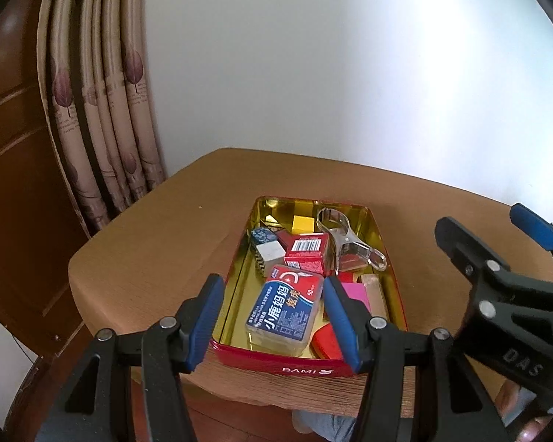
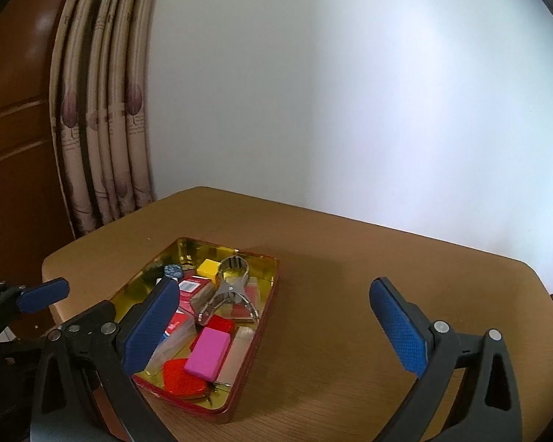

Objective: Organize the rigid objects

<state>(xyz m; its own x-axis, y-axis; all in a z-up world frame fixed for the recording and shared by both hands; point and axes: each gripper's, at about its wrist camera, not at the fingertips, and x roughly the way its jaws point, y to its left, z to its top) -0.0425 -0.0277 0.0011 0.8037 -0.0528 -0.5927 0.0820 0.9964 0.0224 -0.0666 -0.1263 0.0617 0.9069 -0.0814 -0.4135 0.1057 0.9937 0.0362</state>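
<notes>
A red tin (image 1: 302,366) with a gold inside sits on the wooden table (image 1: 147,243). It holds a clear floss box with a blue and red label (image 1: 284,309), a metal clip (image 1: 346,243), a red barcode box (image 1: 308,252), a pink block (image 2: 206,353), a yellow block (image 2: 207,268) and a red heart-shaped piece (image 2: 182,377). My left gripper (image 1: 276,324) hovers at the tin's near end, open; the floss box lies between its fingers with a gap on the left side. My right gripper (image 2: 276,331) stands wide open over the tin's right rim (image 2: 271,287) and holds nothing.
Bare tabletop (image 2: 350,294) stretches to the right of the tin up to a white wall. Patterned curtains (image 1: 103,110) and a dark wooden door (image 1: 14,184) stand at the left. The right gripper (image 1: 490,228) shows at the right edge of the left wrist view.
</notes>
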